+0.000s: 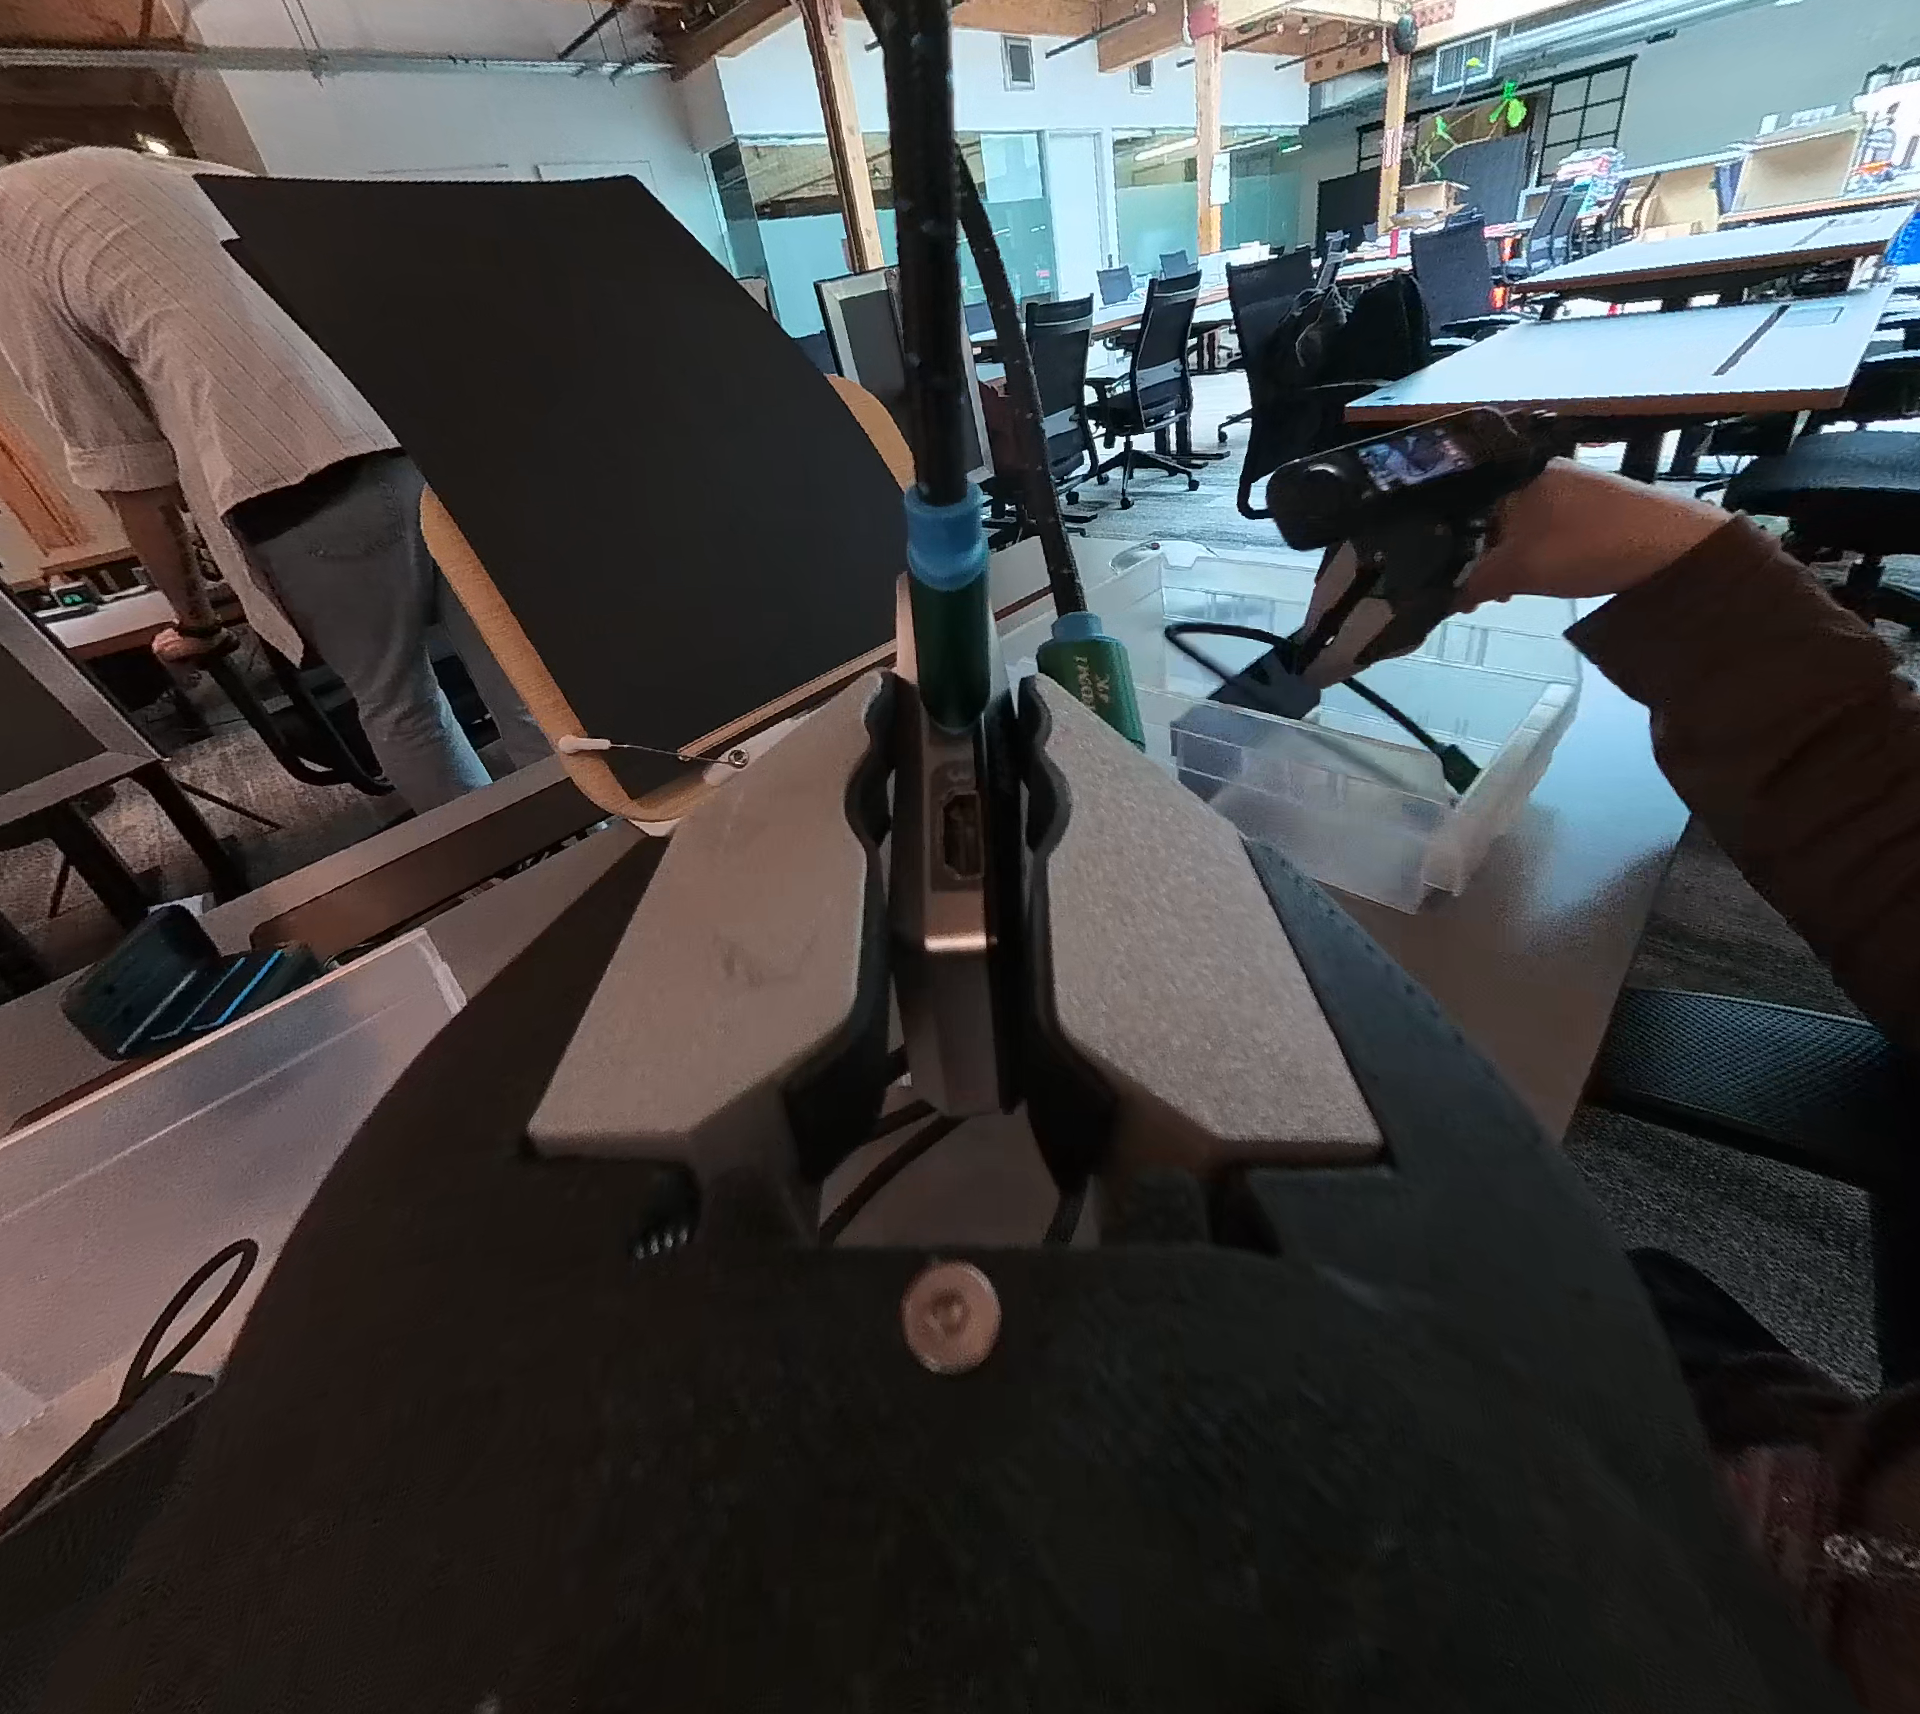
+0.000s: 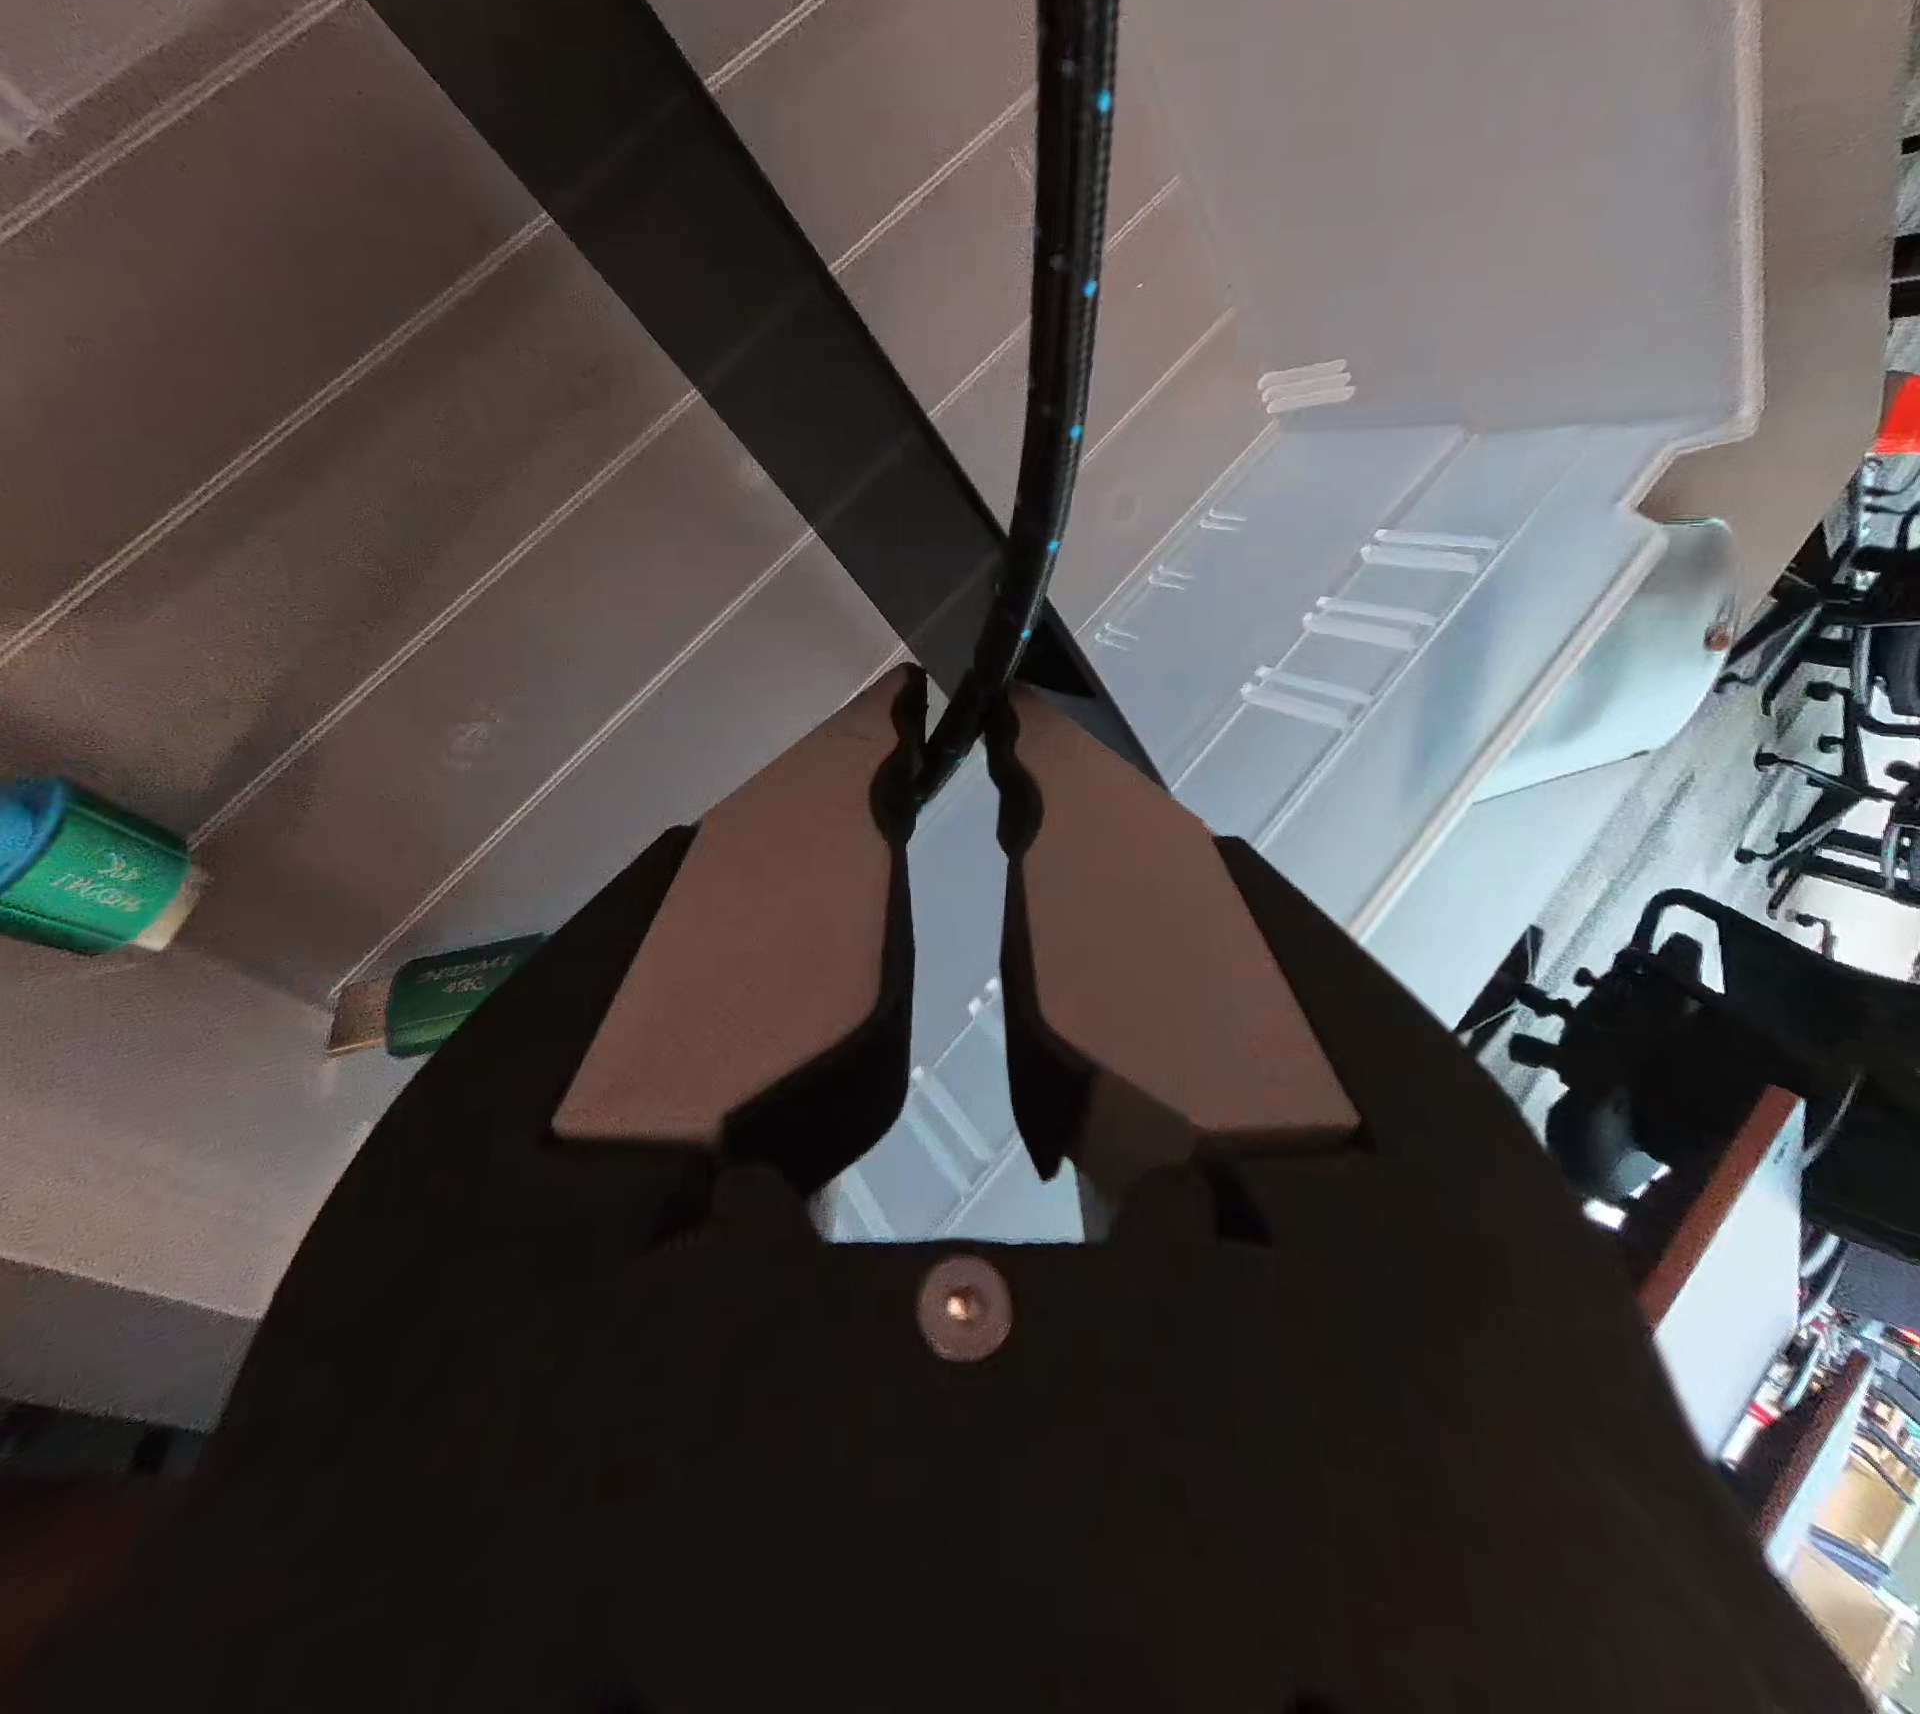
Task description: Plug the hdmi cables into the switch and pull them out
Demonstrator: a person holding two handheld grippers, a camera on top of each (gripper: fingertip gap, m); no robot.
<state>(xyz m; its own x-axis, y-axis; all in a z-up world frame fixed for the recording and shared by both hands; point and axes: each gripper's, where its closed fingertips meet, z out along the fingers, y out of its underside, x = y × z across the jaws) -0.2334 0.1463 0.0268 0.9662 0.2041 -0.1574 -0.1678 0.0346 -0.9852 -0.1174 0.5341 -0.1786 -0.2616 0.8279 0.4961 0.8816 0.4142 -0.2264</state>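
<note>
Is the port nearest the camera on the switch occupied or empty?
Empty: the switch, clamped in the left tool, shows an open port; a green plug sits beyond it.

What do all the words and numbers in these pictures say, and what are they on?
I won't copy writing out, but here is where it sits.
Green plug beside the switch: pale lettering on its side.
Left green plug in the right wrist view: pale lettering, upside down.
Smaller green plug near it: pale lettering, upside down.
Small screen in the left wrist view: too blurred to read.
Braided cable: none.
</note>
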